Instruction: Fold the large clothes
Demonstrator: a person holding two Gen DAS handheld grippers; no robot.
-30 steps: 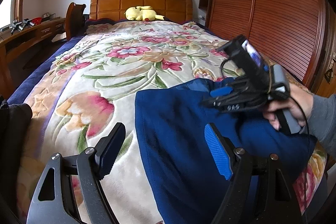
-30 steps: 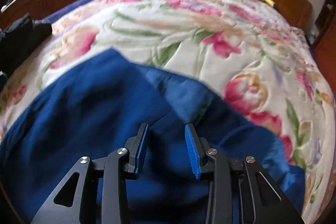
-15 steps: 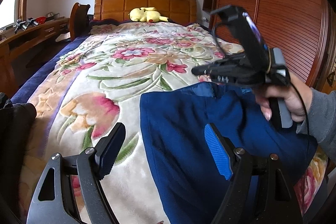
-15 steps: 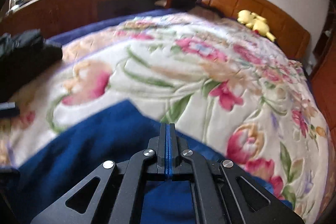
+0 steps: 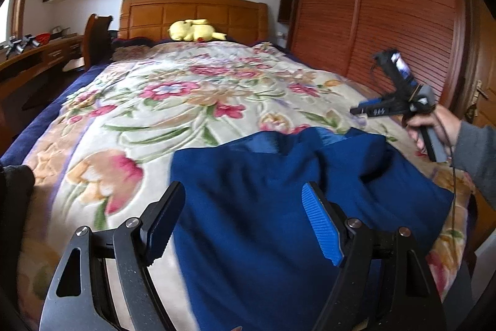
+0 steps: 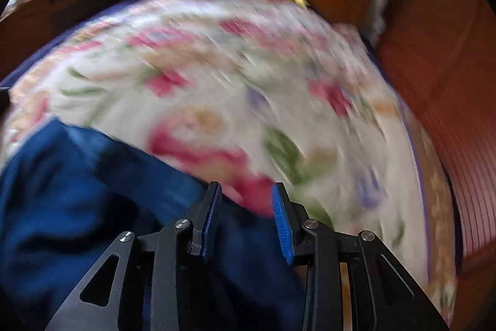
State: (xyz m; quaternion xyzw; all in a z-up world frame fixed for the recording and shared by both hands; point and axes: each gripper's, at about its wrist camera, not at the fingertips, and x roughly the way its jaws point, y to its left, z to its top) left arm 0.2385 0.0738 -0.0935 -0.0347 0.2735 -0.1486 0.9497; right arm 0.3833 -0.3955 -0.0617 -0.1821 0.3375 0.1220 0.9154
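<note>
Right wrist view blurs: the right gripper has just reopened, jaws part spread with nothing between them, and it now hangs clear of the garment near the bed's right edge. Half a second ago those jaws were pressed together. That fold looks released. The garment lies on the bed's near end. The left gripper hovers above it, spread wide and empty, as before.

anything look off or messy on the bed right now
Only the blue garment: it lies rumpled near the foot of the floral bedspread, its far edge bunched into ridges rather than flat. Nothing looks spilled or damaged.
</note>
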